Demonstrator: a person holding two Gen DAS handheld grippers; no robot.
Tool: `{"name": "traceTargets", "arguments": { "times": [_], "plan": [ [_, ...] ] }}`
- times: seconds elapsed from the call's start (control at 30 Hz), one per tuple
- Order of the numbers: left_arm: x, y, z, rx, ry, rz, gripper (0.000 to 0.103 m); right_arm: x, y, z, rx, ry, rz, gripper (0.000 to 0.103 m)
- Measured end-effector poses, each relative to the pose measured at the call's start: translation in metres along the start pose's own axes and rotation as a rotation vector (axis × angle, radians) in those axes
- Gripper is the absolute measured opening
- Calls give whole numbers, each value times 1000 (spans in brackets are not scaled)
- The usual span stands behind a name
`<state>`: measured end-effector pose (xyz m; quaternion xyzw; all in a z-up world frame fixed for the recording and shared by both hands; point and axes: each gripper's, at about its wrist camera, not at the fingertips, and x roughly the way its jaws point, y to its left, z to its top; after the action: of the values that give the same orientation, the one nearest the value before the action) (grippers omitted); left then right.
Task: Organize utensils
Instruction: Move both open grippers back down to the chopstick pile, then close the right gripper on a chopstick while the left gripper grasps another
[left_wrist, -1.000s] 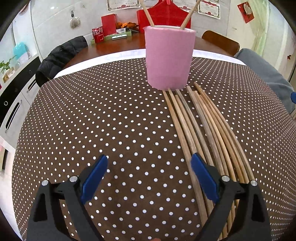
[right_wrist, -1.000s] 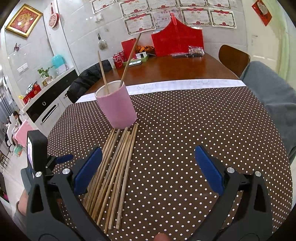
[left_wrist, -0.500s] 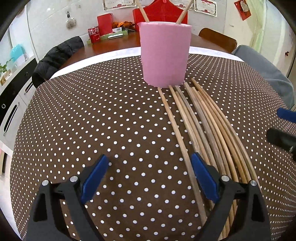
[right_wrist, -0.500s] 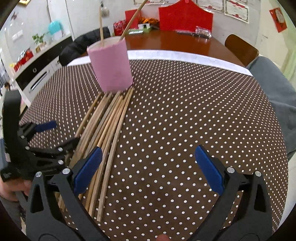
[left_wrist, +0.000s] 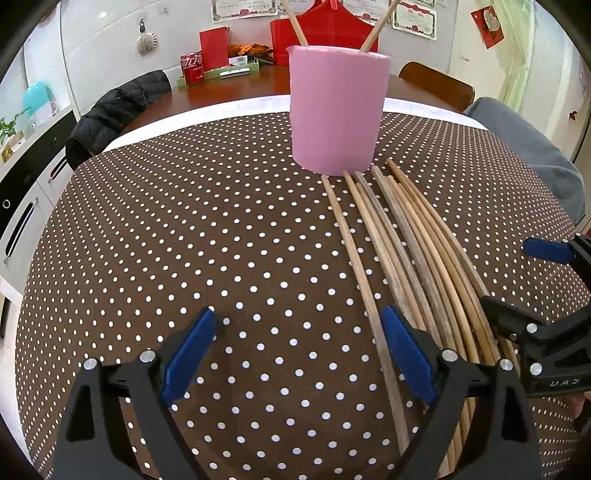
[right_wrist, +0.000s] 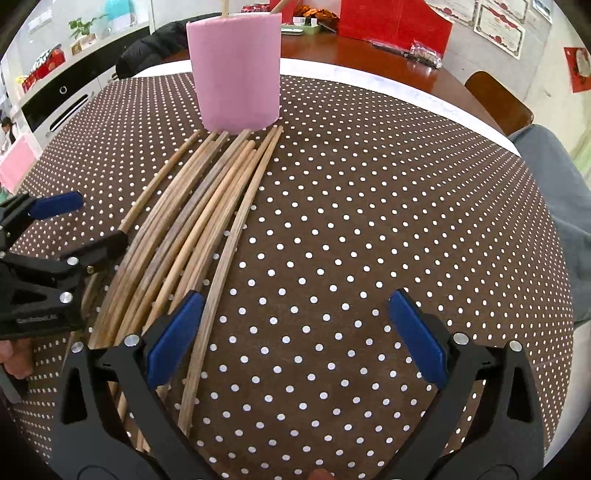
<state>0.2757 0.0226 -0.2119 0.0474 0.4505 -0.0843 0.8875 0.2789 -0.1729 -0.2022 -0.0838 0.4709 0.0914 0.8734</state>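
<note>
Approaching: thin wooden chopsticks (left_wrist: 402, 254) beside tall pink cup (left_wrist: 337, 110)
Tools: left tool (left_wrist: 299, 358), right tool (right_wrist: 295, 332) both wide, empty
Risk: bunched sticks, double-grab

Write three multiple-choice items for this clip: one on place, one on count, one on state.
1. Where do the loose chopsticks lie?
A. Fanned on the cloth, far tips at the foot of the cup
B. Stacked on top of the cup
C. On the black jacket

2. How many chopsticks stand in the cup?
A. None
B. Two
C. Five

3. What state is the right gripper in?
A. Shut on a chopstick
B. Shut on the cup
C. Open, holding nothing

Answers:
1 A: the bundle spreads over the dotted cloth toward the cup's base.
2 B: two sticks rise above the pink rim in the left wrist view.
3 C: its blue pads stand wide apart over the cloth; the left gripper is open too.
</note>
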Motion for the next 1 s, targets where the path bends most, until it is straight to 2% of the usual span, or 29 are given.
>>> {"name": "traceTargets", "arguments": {
  "times": [0.1,0.17,0.33,0.47,0.5,0.7,0.93,1.0],
  "plan": [
    [0,1,0,-3,0,-2,90,-3,2,2,-20,8,-15,91],
    [-2,1,0,-3,-1,-2,90,-5,0,5,-19,24,1,79],
    [-1,1,1,-3,1,0,90,5,-1,28,-20,58,32,77],
    [3,1,10,11,9,19,90,18,0,48,-5,82,73,61],
    [4,0,13,16,15,21,90,21,1,53,-10,81,73,59],
    [12,-5,29,56,47,18,90,24,4,62,-25,81,77,36],
    [22,-9,49,56,72,2,90,26,3,66,-9,89,91,34],
    [25,-8,55,57,75,-6,87,27,5,67,-19,90,82,34]
  ]
}}
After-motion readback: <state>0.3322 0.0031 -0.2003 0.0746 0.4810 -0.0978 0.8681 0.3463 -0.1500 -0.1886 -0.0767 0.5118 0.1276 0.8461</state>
